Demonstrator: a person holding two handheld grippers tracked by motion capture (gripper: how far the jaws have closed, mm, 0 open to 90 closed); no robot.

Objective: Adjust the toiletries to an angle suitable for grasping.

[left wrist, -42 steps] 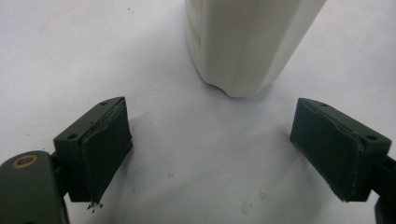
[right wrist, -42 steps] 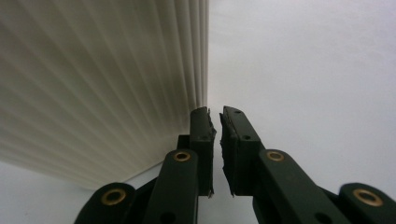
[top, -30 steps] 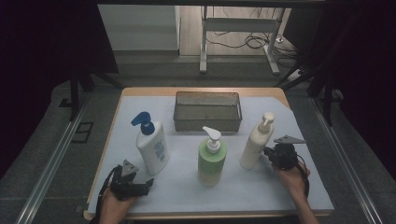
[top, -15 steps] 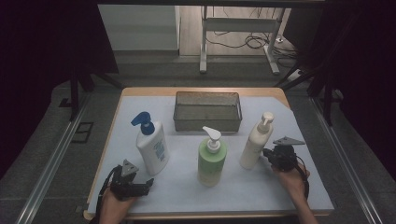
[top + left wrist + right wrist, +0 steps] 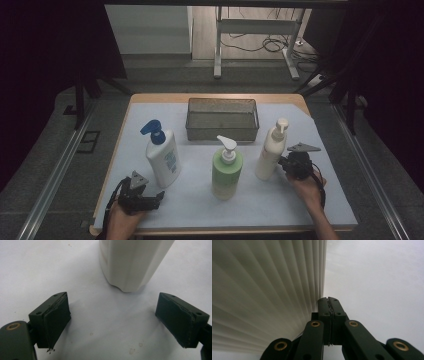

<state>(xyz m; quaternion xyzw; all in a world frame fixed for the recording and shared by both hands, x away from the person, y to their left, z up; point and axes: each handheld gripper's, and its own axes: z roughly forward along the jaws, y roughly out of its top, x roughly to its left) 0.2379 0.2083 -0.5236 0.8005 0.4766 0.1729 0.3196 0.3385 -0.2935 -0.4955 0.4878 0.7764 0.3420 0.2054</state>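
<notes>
Three pump bottles stand on the white table cover: a white one with a blue pump (image 5: 162,156), a green one (image 5: 226,172) and a ribbed cream one (image 5: 270,151). My left gripper (image 5: 155,198) lies low at the front left, just in front of the white bottle. In the left gripper view its jaws (image 5: 125,320) stand wide open with nothing between them, and the white bottle's base (image 5: 132,262) is a little ahead. My right gripper (image 5: 281,165) sits against the cream bottle's right side. In the right gripper view its jaws (image 5: 328,300) are pressed together, empty, beside the cream bottle's ribbed wall (image 5: 262,290).
A grey wire-mesh basket (image 5: 222,131) stands at the back middle of the table, behind the green bottle. The table's wooden edge (image 5: 215,97) shows around the white cover. Beyond it are a dark floor, a metal stand and cables.
</notes>
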